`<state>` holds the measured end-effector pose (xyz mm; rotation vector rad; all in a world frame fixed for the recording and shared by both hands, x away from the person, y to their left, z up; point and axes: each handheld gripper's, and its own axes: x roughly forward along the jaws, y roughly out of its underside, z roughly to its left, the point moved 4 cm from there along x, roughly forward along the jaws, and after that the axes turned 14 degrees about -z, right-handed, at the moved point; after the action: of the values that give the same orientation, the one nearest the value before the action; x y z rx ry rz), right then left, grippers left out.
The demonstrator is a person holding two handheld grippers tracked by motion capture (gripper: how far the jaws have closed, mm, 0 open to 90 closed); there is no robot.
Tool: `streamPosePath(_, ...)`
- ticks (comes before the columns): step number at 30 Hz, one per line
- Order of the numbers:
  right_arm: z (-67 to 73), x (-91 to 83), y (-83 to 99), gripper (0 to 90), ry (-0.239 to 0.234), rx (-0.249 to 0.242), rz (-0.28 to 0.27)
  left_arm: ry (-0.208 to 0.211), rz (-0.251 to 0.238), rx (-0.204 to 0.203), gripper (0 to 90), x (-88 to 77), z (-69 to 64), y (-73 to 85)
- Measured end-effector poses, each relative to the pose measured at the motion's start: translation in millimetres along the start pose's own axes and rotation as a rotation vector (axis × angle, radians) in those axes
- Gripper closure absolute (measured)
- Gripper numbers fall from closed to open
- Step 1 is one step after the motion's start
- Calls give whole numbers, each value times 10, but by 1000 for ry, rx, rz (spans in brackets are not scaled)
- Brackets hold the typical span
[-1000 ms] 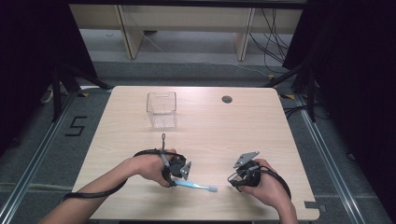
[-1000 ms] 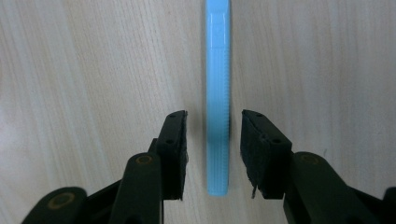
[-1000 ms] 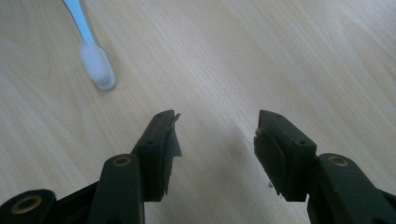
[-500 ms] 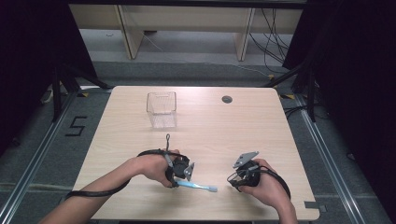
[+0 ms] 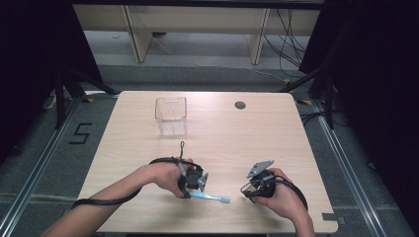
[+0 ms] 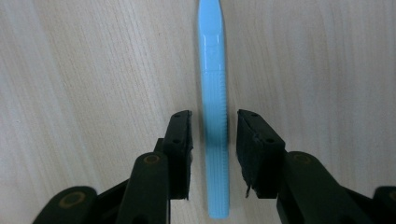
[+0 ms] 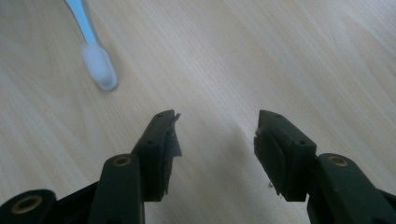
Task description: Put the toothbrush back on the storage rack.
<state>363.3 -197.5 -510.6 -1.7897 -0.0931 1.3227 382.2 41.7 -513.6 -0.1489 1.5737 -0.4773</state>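
A light blue toothbrush (image 5: pixel 210 197) is laid flat on the counter (image 5: pixel 276 133), brush end toward the right gripper (image 7: pixel 215 135), whose fingers are held wide apart over bare wood. The left gripper (image 6: pixel 212 135) is placed with its fingers on both sides of the handle, a small gap being left. A clear bin (image 5: pixel 171 115) is seen far behind.

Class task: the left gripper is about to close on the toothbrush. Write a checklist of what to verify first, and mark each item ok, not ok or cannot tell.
1. Toothbrush handle lies between the left gripper's jaws: ok.
2. Left jaws open, with a gap on both sides of the handle: ok.
3. Handle runs straight along the jaws, not crosswise: ok.
4. Right gripper open and off the brush, whose bristle head lies to one side of its jaws: ok.
5. Clear box stands at the far side of the table, well apart from both grippers: ok.
6. Jaws low enough to catch the handle: cannot tell.
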Motion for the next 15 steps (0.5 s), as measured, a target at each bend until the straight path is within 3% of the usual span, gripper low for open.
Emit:
streamPosePath(1, 1, -3, 0, 484, 2, 1, 1, 4, 20, 18, 651, -12, 18, 1)
streamPosePath(4, -2, -3, 0, 484, 4, -1, -1, 19, 2, -7, 657, 3, 13, -6)
streamPosePath(7, -3, -3, 1, 484, 2, -3, -1, 31, 12, -12, 658, 18, 19, -1)
streamPosePath(10, 1, -7, 2, 484, 4, 6, 2, 43, 41, 11, 663, 17, 43, 7)
streamPosePath(15, 1, -9, 2, 484, 5, 10, 3, 53, 42, -5, 668, 27, 34, -4)
